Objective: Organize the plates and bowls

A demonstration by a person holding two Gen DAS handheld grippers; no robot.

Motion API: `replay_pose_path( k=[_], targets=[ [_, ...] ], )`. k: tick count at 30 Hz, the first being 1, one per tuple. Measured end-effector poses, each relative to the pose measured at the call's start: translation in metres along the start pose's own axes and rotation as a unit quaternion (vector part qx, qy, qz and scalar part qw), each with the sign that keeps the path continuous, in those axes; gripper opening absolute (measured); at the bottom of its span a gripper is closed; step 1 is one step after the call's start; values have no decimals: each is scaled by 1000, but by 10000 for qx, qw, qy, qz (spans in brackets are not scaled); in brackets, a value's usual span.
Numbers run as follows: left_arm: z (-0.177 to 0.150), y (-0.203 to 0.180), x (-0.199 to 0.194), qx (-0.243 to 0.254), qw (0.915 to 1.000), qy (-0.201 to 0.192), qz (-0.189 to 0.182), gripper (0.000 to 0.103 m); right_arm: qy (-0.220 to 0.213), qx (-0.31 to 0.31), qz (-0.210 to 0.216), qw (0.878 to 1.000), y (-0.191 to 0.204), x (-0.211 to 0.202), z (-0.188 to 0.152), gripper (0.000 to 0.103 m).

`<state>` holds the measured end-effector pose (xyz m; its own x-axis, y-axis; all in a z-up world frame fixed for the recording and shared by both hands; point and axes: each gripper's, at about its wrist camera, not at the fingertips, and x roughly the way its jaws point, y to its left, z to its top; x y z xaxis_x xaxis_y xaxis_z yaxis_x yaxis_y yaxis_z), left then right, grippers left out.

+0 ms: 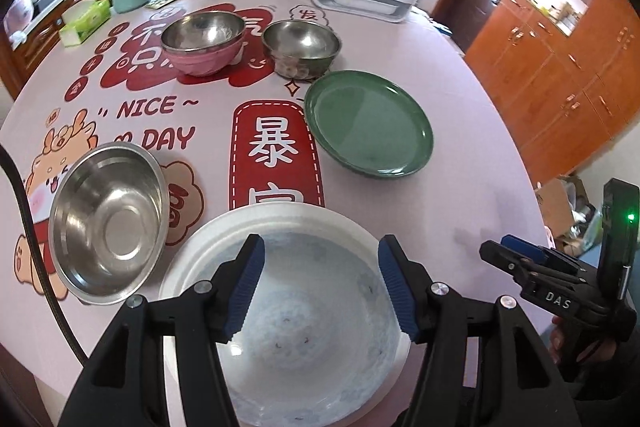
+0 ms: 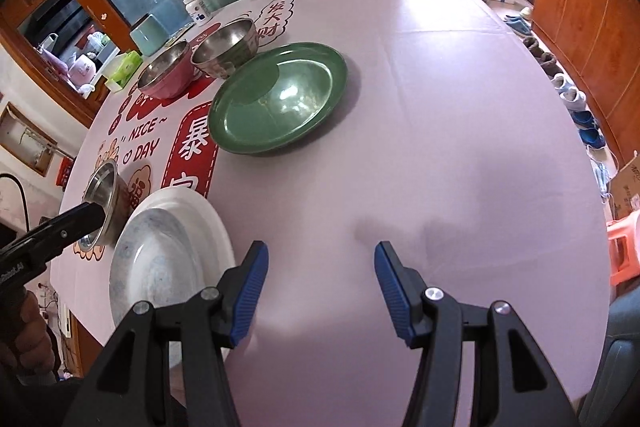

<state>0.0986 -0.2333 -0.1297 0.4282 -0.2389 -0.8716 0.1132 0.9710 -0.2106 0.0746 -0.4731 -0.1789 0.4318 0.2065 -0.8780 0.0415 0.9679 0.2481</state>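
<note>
**Plates and bowls still scattered; both grippers stood empty**

Plates and bowls lay spread over the printed tablecloth, none yet stacked except perhaps at the back. Nearest, the left gripper hovered over the white plate at the table's near edge, its jaws wide apart and holding nothing. The right gripper hung over bare cloth to the plate's right, jaws likewise apart and empty.

Just left of the white plate sat a steel bowl, tilted on its side against the cloth. Farther off lay the green plate, and beyond it the green-sided steel bowl and the pink bowl, which seemed to carry a steel liner or a second bowl nested in it; the pictures did not settle which.

A sound start, in my judgement, was to pinch the white plate by its rim, one pad above and one beneath, and lift it level. Glazed rims slip, so the grip needed depth before any lift.
</note>
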Motion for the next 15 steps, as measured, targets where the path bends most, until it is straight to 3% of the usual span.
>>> replay_pose_path(
  k=[15],
  targets=[
    [35, -8, 24, -308, 9984, 89, 457, 59, 151, 544, 758, 9955, -38, 18, 40, 55]
  ],
)
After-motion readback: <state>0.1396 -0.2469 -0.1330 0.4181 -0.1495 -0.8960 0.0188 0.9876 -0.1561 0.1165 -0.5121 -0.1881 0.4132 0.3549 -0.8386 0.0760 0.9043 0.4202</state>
